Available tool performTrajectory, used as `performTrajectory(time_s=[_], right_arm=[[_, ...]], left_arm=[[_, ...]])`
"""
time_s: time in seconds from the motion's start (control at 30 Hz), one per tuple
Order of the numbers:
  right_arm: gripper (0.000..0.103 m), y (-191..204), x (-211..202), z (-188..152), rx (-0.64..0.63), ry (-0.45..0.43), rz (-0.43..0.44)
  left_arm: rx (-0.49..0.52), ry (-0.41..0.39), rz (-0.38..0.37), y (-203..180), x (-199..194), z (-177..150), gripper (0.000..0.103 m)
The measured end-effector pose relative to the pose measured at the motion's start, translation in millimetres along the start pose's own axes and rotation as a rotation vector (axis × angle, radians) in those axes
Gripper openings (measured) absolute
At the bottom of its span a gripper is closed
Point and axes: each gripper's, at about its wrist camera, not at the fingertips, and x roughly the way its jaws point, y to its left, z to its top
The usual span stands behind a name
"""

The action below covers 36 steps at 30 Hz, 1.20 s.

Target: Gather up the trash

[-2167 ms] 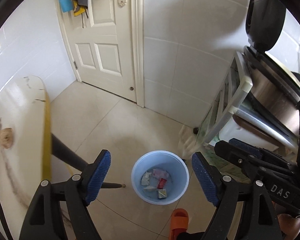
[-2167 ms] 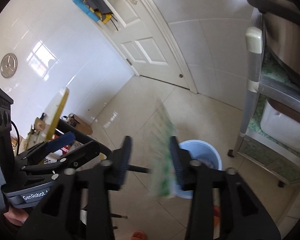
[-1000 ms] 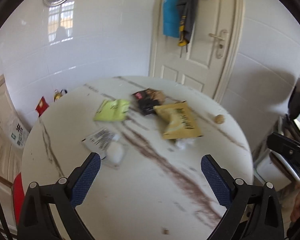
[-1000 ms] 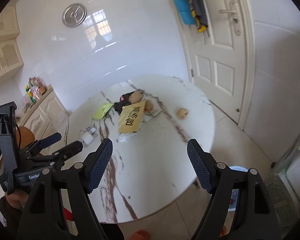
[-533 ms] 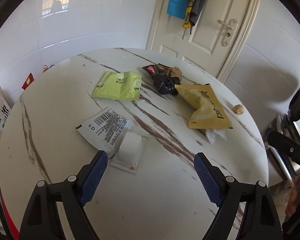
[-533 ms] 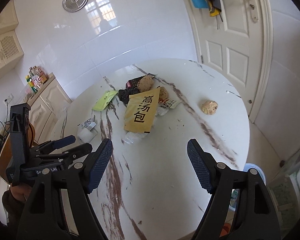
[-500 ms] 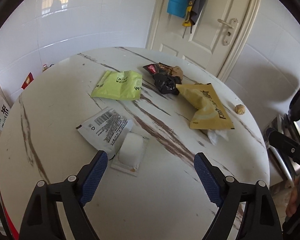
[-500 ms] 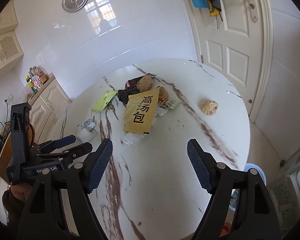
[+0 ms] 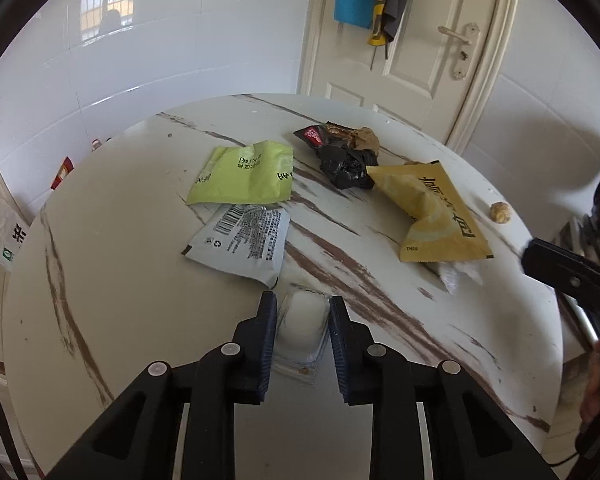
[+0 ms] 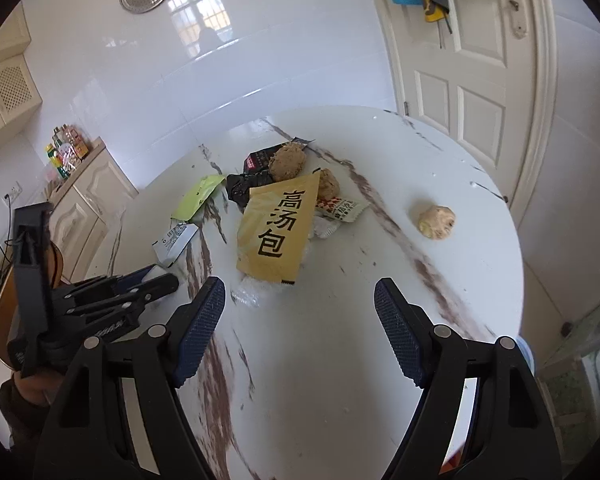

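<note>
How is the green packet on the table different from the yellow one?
The green packet lies flat, and the yellow packet is crumpled and puffed at one end. The green packet overlaps the grey barcode wrapper; the yellow packet lies on clear plastic beside the black bag. The yellow packet carries large black characters, the green packet small print. Both are opened wrappers on the marble table.

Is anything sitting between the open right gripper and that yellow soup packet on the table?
Nothing solid. Only bare table and a scrap of clear plastic film at the yellow soup packet's near edge lie ahead of the right gripper, whose jaws stand wide apart.
</note>
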Motion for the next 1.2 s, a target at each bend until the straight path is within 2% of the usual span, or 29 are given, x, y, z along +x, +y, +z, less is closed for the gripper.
performTrajectory(time_s=[0.37,0.43,0.47,0.5,0.6,0.7,0.9,1.13,1.2], right_arm=[[0.075,37.6,61.7,32.6,-0.107,0.059,-0.062],[0.075,43.8,71.4,34.5,-0.139,0.075,-0.097],[0.071,46.3,75.2,34.9,-0.153,0.079,-0.110],[0.060,48.1,78.9,35.0,-0.167,0.083,-0.121],[0.053,49.0,85.2,34.0,-0.200,0.097,-0.137],[0.044,50.7,79.9,30.3,-0.241,0.085,-0.136],[0.042,43.1,54.1,21.2,-0.206,0.062,-0.025],[0.043,39.4,-9.8,15.8,-0.147,-0.049,0.104],[0.043,37.1,-28.8,14.1,-0.143,-0.085,0.109]], left_arm=[[-0.024,-0.005,-0.039,10.3,-25.6,-20.2,0.017],[-0.025,-0.004,-0.036,9.1,-26.8,-21.3,0.017],[-0.025,-0.004,-0.034,8.7,-26.5,-21.2,0.017],[-0.026,-0.005,-0.033,8.7,-26.4,-21.1,0.017],[-0.037,-0.005,-0.030,8.8,-25.5,-18.9,0.017],[-0.042,-0.005,-0.019,7.7,-24.6,-18.0,0.017],[-0.050,-0.008,-0.013,5.8,-29.2,-18.1,0.017],[-0.016,-0.055,-0.028,-15.5,-57.1,-14.6,0.015],[0.001,-0.076,-0.038,-24.7,-66.8,-13.8,0.001]])
